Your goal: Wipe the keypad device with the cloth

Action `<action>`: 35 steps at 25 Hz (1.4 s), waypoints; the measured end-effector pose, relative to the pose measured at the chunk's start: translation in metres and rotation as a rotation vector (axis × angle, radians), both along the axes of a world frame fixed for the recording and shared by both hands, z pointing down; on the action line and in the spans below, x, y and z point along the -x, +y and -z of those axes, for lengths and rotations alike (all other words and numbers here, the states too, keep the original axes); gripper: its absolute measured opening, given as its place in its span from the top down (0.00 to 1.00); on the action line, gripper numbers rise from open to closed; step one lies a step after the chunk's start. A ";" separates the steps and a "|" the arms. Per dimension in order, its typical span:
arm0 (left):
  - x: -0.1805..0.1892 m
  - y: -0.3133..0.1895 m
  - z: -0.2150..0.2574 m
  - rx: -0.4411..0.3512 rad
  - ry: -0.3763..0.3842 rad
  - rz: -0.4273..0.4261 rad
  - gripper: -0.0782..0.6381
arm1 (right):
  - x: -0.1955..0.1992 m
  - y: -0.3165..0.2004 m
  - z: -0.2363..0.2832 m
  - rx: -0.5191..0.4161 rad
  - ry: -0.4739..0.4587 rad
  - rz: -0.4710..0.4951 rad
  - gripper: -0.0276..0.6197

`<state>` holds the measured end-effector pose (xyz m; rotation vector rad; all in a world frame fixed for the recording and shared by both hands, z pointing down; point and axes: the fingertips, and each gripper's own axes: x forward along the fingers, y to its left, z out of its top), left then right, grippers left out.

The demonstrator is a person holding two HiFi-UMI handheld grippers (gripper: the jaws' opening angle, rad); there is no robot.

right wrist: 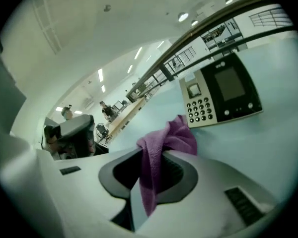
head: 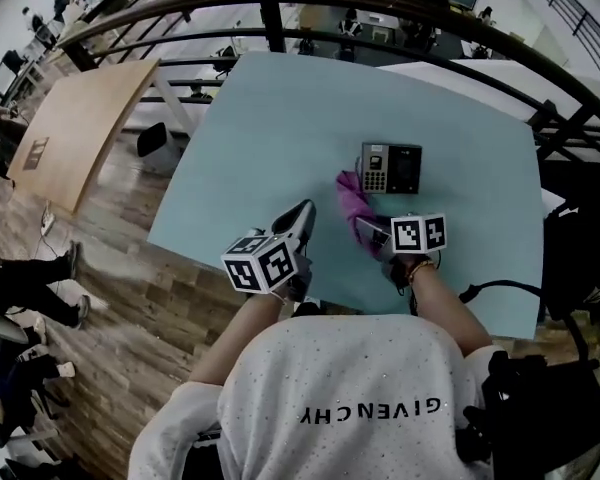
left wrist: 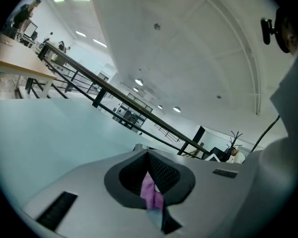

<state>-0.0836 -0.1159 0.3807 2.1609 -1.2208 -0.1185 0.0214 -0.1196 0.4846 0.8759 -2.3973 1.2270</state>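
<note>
- The right gripper is clamped on the purple cloth, which bunches out of its jaws toward the top of the frame.
- The keypad device lies flat on the pale blue surface, just beyond the cloth, up-frame and slightly right of the right gripper.
- In the head view the device's long axis runs left to right, with the keys at the left end and the screen at the right. The cloth's free end sits just beside the lower left corner, next to the keys.
- The right gripper is by far the nearer one. The left gripper stands left of the cloth and apart from the device. Its jaws are together on a small purple scrap.
- The wipe likely needs a short push up-frame so the cloth crosses the keys first.
- I cannot tell whether the cloth already touches the device, or whether the scrap belongs to it. The person's body hides the surface's near edge.
</note>
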 end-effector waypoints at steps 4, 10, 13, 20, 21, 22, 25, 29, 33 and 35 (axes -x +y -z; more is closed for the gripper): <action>-0.032 0.018 0.017 -0.074 0.017 0.014 0.89 | -0.045 0.014 0.060 -0.193 -0.042 -0.033 0.86; -0.078 0.064 0.030 -0.095 0.023 -0.031 0.89 | -0.113 0.053 0.136 -0.532 0.141 -0.076 0.86; -0.094 0.083 0.040 -0.112 0.015 -0.040 0.89 | -0.136 0.073 0.155 -0.587 0.160 -0.094 0.86; -0.115 0.114 0.045 -0.136 -0.005 -0.021 0.89 | -0.179 0.101 0.159 -0.593 0.124 -0.154 0.86; -0.116 0.118 0.043 -0.135 -0.007 -0.010 0.89 | -0.184 0.105 0.158 -0.593 0.125 -0.156 0.86; -0.117 0.121 0.041 -0.132 -0.008 -0.001 0.89 | -0.189 0.108 0.156 -0.593 0.128 -0.159 0.86; -0.121 0.132 0.033 -0.120 -0.008 0.015 0.89 | -0.201 0.117 0.151 -0.592 0.146 -0.163 0.86; -0.128 0.139 0.022 -0.109 -0.007 0.023 0.89 | -0.211 0.122 0.139 -0.575 0.151 -0.150 0.86; -0.130 0.148 0.012 -0.093 -0.009 0.034 0.89 | -0.212 0.131 0.126 -0.553 0.169 -0.119 0.86; -0.129 0.152 0.010 -0.084 -0.010 0.042 0.89 | -0.213 0.136 0.122 -0.547 0.185 -0.105 0.86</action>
